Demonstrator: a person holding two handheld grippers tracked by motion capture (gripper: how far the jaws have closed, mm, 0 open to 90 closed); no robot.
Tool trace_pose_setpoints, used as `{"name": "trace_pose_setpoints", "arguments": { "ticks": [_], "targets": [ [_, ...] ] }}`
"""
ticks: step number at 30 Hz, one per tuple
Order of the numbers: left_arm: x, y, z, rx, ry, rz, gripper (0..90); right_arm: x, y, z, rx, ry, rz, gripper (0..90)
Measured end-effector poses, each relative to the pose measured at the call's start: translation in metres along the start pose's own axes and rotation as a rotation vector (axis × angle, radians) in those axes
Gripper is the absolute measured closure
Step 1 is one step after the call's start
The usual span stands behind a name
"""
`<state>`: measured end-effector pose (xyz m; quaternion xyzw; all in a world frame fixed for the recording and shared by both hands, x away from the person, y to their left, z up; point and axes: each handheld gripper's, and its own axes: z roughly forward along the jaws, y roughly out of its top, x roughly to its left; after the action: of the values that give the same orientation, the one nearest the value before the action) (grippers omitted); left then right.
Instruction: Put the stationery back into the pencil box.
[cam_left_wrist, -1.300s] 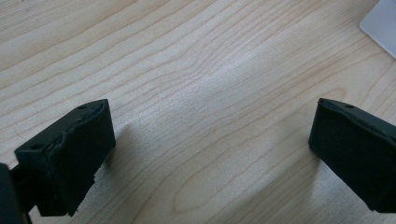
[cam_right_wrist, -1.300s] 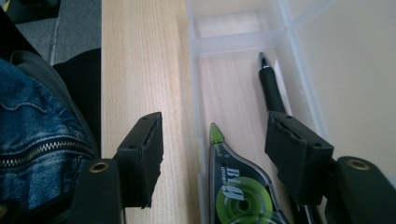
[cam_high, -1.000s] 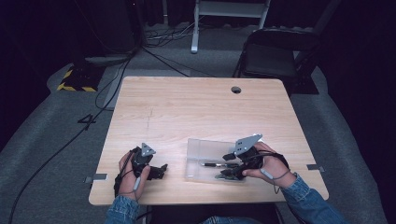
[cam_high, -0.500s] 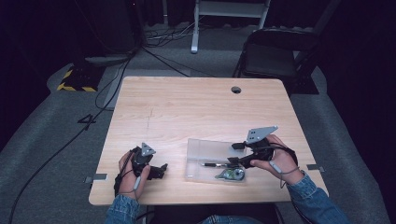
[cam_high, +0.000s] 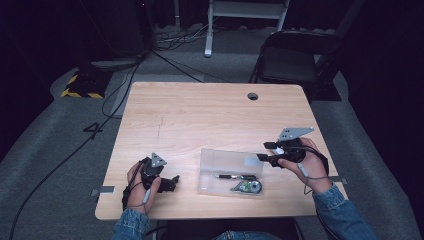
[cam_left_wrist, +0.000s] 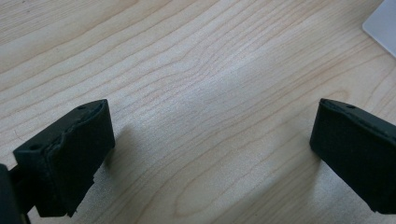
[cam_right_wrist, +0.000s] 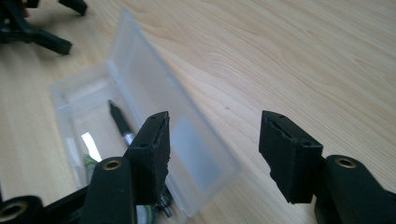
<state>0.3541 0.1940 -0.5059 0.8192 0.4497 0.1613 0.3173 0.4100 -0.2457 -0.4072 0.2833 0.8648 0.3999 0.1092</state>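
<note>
Pale wood-grain table (cam_high: 200, 115), clear plastic case (cam_high: 225, 162), black pen (cam_high: 235, 176)

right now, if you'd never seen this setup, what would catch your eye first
The clear plastic case near the table's front edge stands out, its lid open, with a black pen and a small round greenish item inside. The right gripper hangs open by the case's right end, and the left gripper rests open on bare wood at the front left.

Dark room, grey carpet floor (cam_high: 55, 150), black folding chair (cam_high: 292, 62) behind the light wooden worktop (cam_high: 210, 115), cables (cam_high: 165, 55) on the floor.
</note>
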Motion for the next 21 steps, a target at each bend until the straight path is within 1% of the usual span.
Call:
{"name": "trace_pose_setpoints", "arguments": {
  "ticks": [1,2,5,6,7,8,9,10,12,13,14,15,21],
  "targets": [
    [0.000,0.000,0.000,0.000,0.000,0.000,0.2,0.000,0.000,0.000,0.000,0.000,0.000,44.5],
    [0.000,0.000,0.000,0.000,0.001,-0.001,0.2,-0.007,-0.003,-0.003,0.009,-0.027,0.022,45.5],
    [0.000,0.000,0.000,0.001,0.000,0.000,0.2,-0.014,-0.006,-0.004,0.030,-0.064,0.045,45.8],
    [0.000,0.000,0.000,0.001,0.000,0.000,0.2,-0.014,-0.006,-0.004,0.030,-0.064,0.045,45.8],
    [0.000,0.000,0.000,0.000,0.000,0.000,0.2,-0.016,-0.008,-0.004,0.042,-0.076,0.054,46.2],
    [0.000,0.000,0.000,0.000,0.001,0.000,0.2,-0.021,-0.011,-0.004,0.063,-0.095,0.076,46.3],
    [0.000,0.000,0.000,0.000,0.001,0.000,0.2,-0.023,-0.013,-0.003,0.081,-0.104,0.083,46.3],
    [0.000,0.000,0.000,0.000,0.001,0.000,0.2,-0.023,-0.013,-0.003,0.081,-0.104,0.083,46.3],
    [0.000,0.000,0.000,0.000,0.001,0.003,0.2,-0.029,-0.018,-0.002,0.106,-0.123,0.103,46.4],
    [0.000,0.000,0.000,0.000,0.001,0.003,0.2,-0.033,-0.021,0.000,0.137,-0.138,0.125,46.2],
    [0.000,0.000,0.000,0.000,0.001,0.003,0.2,-0.033,-0.021,0.000,0.137,-0.138,0.125,46.0],
    [0.000,0.000,0.000,0.000,0.001,0.003,0.2,-0.038,-0.026,0.001,0.164,-0.157,0.141,45.5],
    [0.000,0.000,0.000,0.000,0.001,-0.002,0.2,-0.049,-0.038,0.006,0.245,-0.193,0.190,45.1]
  ]
}}
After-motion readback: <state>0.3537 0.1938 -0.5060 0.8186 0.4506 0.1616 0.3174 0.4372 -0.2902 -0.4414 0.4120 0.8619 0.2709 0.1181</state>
